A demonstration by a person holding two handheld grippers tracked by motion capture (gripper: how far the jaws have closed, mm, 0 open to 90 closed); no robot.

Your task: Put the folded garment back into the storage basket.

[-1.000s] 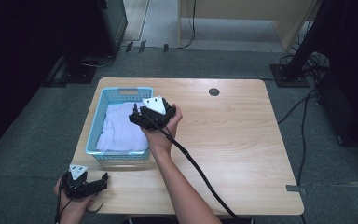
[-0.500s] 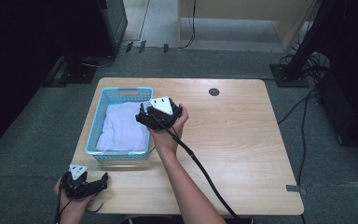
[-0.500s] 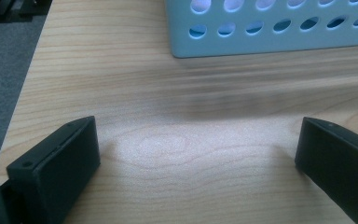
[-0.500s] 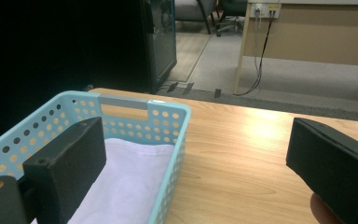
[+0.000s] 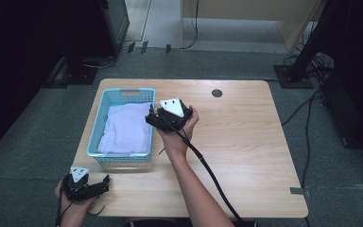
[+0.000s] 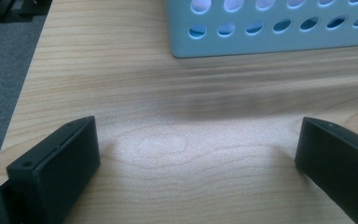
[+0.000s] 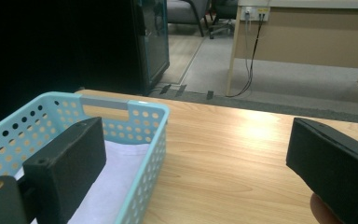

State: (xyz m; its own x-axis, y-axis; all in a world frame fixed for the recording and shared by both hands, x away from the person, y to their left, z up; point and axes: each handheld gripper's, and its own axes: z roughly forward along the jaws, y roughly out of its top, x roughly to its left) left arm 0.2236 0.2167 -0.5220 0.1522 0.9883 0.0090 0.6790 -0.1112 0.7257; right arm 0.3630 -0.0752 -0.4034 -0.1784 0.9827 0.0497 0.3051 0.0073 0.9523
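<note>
A light wooden table with rounded corners stands on grey carpet. A round dark cable hole sits near its far edge. Beyond it are a pale wooden desk and a dark cabinet, with black cables trailing over the floor at the right. Soft light reflects off the tabletop.

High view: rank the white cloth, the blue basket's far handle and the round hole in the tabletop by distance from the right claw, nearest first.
1. White cloth, in the basket, just left of the right claw.
2. Far handle of the blue basket, up and left.
3. Round hole, toward the table's far right side.
</note>
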